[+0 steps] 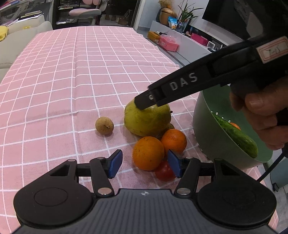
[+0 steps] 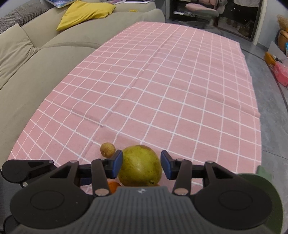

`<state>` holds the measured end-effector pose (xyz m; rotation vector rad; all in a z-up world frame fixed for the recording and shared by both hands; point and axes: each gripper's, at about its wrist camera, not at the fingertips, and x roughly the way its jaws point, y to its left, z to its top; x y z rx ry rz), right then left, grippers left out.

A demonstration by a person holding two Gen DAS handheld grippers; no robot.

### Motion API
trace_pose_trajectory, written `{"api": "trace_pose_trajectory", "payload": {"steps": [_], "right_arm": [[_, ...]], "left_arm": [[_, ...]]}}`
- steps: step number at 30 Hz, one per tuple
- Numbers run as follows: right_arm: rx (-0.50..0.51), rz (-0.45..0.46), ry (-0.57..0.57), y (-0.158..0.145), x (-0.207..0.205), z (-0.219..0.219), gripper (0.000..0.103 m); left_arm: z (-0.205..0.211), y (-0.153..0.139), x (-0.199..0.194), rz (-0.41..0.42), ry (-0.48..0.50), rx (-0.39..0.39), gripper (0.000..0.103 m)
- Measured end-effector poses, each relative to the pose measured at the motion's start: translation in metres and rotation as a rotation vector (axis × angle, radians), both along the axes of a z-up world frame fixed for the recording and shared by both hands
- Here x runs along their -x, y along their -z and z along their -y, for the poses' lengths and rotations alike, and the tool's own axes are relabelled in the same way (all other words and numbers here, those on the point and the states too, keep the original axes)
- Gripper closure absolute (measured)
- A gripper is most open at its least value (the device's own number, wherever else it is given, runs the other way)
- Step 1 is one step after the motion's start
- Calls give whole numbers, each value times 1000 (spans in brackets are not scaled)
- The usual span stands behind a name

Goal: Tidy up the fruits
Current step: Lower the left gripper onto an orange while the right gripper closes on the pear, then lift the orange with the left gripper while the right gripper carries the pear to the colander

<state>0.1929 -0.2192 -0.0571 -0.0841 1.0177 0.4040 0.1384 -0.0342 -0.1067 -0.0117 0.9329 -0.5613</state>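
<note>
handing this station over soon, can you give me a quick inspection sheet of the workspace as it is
surface: pink checked tablecloth, creased, mostly bare
job's things: large green fruit, small brown fruit, two oranges, red tomato grouped on the cloth; green colander bowl beside them holds a cucumber and an orange piece
clutter: nothing seen on the cloth
grippers: left gripper open, low over the oranges; right gripper open, straddling the green fruit, one pad close to its side, contact unclear
cables: black cable hanging below the hand
surroundings: beige sofa with yellow cushion, shelf with boxes
</note>
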Motion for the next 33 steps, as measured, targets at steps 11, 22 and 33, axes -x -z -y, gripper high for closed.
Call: {"api": "trace_pose_trajectory", "payload": {"steps": [11,22,33], "right_arm": [[70,-22,-76,9,-11,-12,49],[141,-50,-148,26,-6,-26,39],[139,-53,-132,30,-7,-23,38]], "left_arm": [[3,6,-10,-37,13,24,45],[0,4,-11,-42,11,41,54],[2,1,-8,-32,17,22,57]]}}
